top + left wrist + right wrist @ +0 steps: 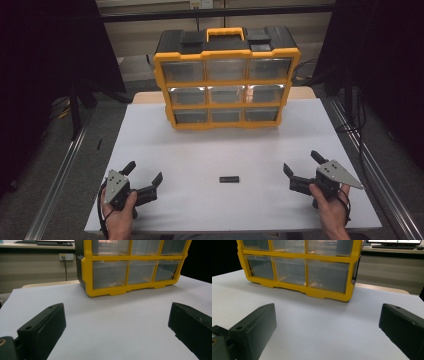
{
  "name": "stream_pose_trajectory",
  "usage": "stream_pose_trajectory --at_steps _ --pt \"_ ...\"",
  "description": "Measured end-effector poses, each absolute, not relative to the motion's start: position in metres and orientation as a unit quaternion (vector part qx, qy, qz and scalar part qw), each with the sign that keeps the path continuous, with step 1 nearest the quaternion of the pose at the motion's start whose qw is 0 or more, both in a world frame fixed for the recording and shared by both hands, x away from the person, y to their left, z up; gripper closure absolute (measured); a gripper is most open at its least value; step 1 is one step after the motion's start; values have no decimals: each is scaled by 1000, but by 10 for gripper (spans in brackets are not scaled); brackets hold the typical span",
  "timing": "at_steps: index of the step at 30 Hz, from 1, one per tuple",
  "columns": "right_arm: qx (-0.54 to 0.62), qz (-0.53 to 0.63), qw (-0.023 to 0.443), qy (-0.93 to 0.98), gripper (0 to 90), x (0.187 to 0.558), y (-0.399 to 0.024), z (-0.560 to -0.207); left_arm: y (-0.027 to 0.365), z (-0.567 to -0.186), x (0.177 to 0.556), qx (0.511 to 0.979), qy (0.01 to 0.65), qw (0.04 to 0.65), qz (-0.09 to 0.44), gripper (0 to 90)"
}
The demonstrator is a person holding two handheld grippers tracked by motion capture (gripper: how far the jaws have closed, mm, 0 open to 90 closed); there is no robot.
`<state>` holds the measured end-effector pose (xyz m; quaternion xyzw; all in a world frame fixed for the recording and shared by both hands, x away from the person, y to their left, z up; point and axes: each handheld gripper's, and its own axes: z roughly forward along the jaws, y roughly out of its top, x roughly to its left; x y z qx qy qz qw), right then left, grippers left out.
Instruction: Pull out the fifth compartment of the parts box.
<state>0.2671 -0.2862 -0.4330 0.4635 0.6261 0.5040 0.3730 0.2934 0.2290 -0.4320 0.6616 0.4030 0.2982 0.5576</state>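
A yellow and black drawer organiser (226, 80) with clear drawers stands at the far middle of the white table (150, 150); it also appears as the organiser (130, 267) and the organiser (299, 265) in the gripper views. A small black block (229, 179) lies flat on the table between the two hands. My left gripper (144, 173) rests at the near left, open, jaws wide with nothing between them. At the near right my right gripper (301, 162) is open too, jaws apart and empty. Both point toward the organiser.
Dark curtains hang at both sides. Metal rails (60, 170) run along the floor beside the table. A wall socket (65, 256) and a desk edge sit behind the organiser. A second tabletop edge (382, 287) shows past the white surface.
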Motion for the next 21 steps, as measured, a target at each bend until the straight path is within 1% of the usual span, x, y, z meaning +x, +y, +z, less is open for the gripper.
stream_pose_trajectory --at_steps 21 --pt "450 514 364 633 4 271 -277 -434 229 -431 292 659 403 562 296 16"
